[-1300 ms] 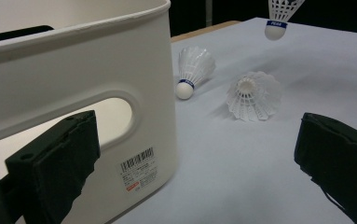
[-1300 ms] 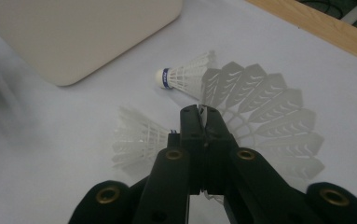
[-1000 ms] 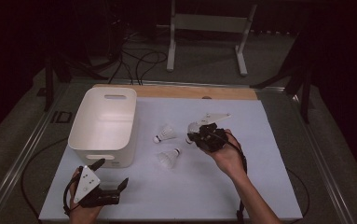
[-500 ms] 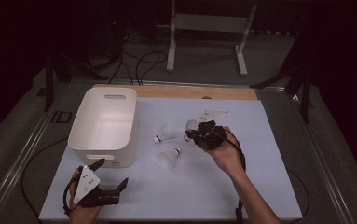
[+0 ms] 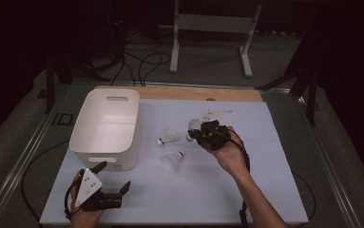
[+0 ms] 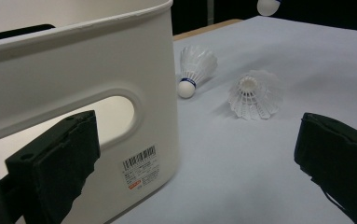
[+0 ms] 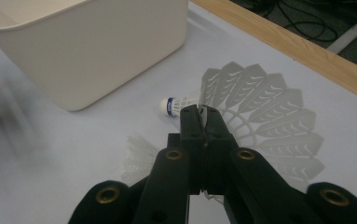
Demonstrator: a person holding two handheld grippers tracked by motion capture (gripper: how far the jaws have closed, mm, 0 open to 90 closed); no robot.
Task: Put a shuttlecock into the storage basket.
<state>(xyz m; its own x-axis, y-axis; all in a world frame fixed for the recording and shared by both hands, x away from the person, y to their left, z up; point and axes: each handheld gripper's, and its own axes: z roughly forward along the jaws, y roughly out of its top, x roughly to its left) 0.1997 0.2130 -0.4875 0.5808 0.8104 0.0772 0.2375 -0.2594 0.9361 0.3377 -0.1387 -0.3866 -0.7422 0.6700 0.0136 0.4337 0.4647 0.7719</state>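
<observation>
My right gripper (image 5: 194, 132) hovers above the middle of the white table, shut on the feather skirt of a white shuttlecock (image 5: 193, 125). In the right gripper view the jaws (image 7: 203, 112) pinch those feathers (image 7: 269, 121), and the blue-banded cork points away. Two more shuttlecocks lie on the table, one (image 5: 168, 137) close to the bin and one (image 5: 172, 160) nearer me. The white plastic bin (image 5: 104, 150) stands at the left. My left gripper (image 5: 114, 175) rests open by the bin's front wall (image 6: 148, 116), nothing between its jaws (image 6: 195, 168). The lying shuttlecocks (image 6: 195, 67) (image 6: 254, 95) are ahead of it.
A wooden strip (image 5: 194, 92) runs along the table's far edge, with a metal stand (image 5: 213, 28) and cables on the floor behind. A pale flat plate (image 5: 219, 114) lies just beyond my right hand. White tabletop (image 5: 189, 190) spreads between the two hands.
The right hand has shifted only slightly with its shuttlecock. The left gripper has stayed where it was.
</observation>
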